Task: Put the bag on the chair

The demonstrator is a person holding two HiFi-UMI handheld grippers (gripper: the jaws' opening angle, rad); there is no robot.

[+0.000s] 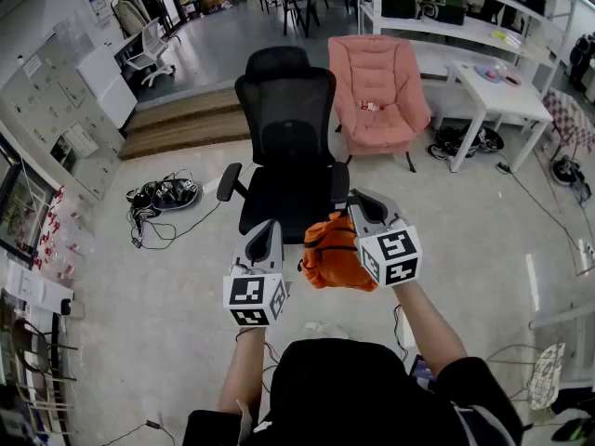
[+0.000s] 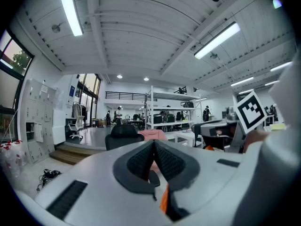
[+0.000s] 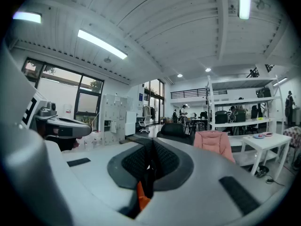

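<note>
A black office chair (image 1: 286, 119) stands on the floor straight ahead of me, its seat bare. Just short of the seat's front edge hangs the orange bag (image 1: 335, 251), between both grippers. My right gripper (image 1: 358, 206) is at the bag's upper right, shut on a dark strap, with orange fabric (image 3: 141, 197) showing under its jaws. My left gripper (image 1: 271, 229) is a little left of the bag and also shut, with a strip of orange fabric (image 2: 163, 199) caught below its jaws. The chair's headrest (image 2: 123, 131) shows beyond the left jaws, and the chair's back (image 3: 173, 130) beyond the right ones.
A pink folding chair (image 1: 376, 91) stands right behind the office chair, and a white table (image 1: 497, 93) sits farther right. Wooden steps (image 1: 181, 119) rise at the back left. Cables and gear (image 1: 163, 198) lie on the floor left of the chair.
</note>
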